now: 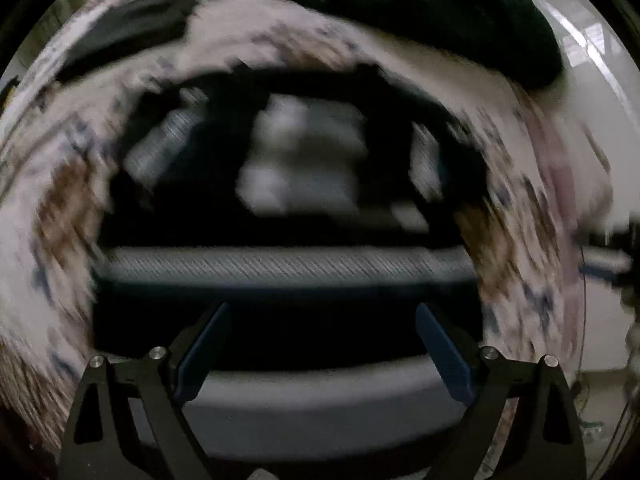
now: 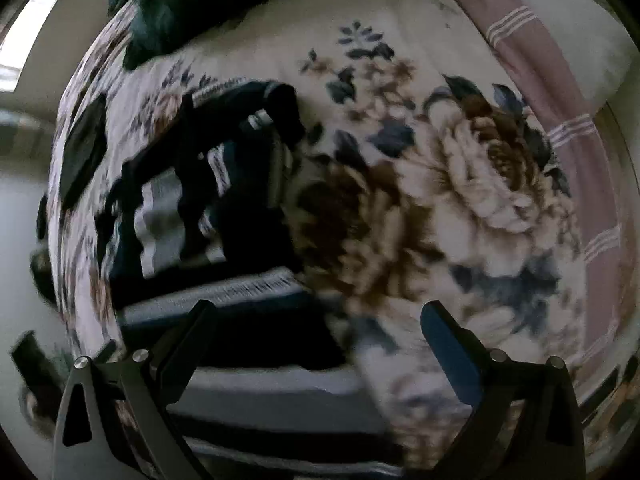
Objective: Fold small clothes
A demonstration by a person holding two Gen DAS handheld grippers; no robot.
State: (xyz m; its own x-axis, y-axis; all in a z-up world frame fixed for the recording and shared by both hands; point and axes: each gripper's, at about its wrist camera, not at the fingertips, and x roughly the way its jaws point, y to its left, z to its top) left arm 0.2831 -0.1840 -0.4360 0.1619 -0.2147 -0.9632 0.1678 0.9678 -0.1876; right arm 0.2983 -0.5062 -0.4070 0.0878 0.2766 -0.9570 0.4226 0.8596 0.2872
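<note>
A small dark navy garment with grey and white stripes (image 1: 288,268) lies flat on a floral blanket (image 1: 60,216). It fills the middle of the blurred left wrist view. My left gripper (image 1: 322,320) is open just above its near striped part, holding nothing. In the right wrist view the same garment (image 2: 208,216) lies left of centre, with a sleeve or edge folded at its top. My right gripper (image 2: 320,320) is open over the garment's right edge, where it meets the blanket (image 2: 480,184), and is empty.
A dark green cloth heap (image 1: 440,12) lies at the blanket's far side, also in the right wrist view (image 2: 168,12). A black flat item (image 2: 82,156) lies left of the garment. A pink striped cloth (image 2: 532,52) borders the blanket on the right.
</note>
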